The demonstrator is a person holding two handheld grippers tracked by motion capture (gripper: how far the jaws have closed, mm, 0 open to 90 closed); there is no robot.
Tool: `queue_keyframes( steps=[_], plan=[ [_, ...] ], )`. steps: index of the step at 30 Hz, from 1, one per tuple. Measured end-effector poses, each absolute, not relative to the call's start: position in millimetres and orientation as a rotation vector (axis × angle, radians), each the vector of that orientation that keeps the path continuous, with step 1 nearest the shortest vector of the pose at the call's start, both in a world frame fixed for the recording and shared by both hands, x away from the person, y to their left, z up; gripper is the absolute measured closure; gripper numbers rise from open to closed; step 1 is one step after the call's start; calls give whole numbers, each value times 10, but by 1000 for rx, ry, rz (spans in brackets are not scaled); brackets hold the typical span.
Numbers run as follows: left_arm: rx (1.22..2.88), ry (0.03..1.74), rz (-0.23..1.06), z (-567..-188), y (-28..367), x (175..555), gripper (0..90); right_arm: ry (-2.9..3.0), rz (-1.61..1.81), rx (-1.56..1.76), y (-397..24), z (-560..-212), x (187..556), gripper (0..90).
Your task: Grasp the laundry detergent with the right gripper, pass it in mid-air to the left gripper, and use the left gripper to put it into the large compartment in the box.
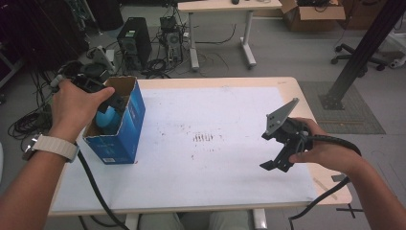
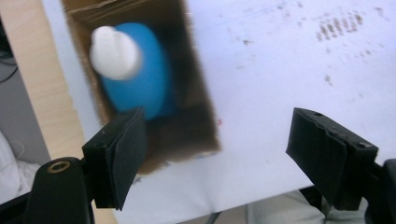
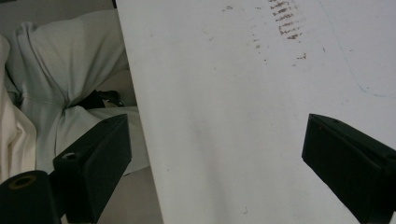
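Grey floor (image 1: pixel 287 52) beyond the work table (image 1: pixel 287 84), which has a light wood edge and a white, smudged top. A second desk (image 1: pixel 225 5) on white legs stands farther back; a computer tower (image 1: pixel 134 40) and tangled cables (image 1: pixel 28 122) sit on the floor at left. Cardboard box (image 1: pixel 313 14), office chair base (image 1: pixel 356 60) and a black slanted post (image 1: pixel 364 48) at right.

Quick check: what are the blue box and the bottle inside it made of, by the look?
Blue box: cardboard, likely; brown raw inside, printed glossy blue outside. Bottle: looks like smooth blue plastic with a matte white cap, though the left gripper view is blurred.
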State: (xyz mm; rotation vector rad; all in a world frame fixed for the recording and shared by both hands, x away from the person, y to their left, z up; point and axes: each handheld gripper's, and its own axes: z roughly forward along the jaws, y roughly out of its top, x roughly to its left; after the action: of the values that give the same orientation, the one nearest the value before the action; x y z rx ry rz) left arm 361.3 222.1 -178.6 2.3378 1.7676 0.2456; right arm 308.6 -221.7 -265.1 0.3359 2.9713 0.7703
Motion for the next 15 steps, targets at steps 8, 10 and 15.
queue_keyframes(
  steps=[8,10,15],
  plan=[
    [2403,1652,231,-1707,1961,3479,199,2967,770,339,-2231,-2640,3049,82],
    [2415,1634,214,-1705,1914,3465,192,2966,770,334,-2232,-2639,3045,83],
    [2439,1591,191,-1720,1822,3429,171,2964,773,335,-2236,-2631,3034,83]
  ],
)
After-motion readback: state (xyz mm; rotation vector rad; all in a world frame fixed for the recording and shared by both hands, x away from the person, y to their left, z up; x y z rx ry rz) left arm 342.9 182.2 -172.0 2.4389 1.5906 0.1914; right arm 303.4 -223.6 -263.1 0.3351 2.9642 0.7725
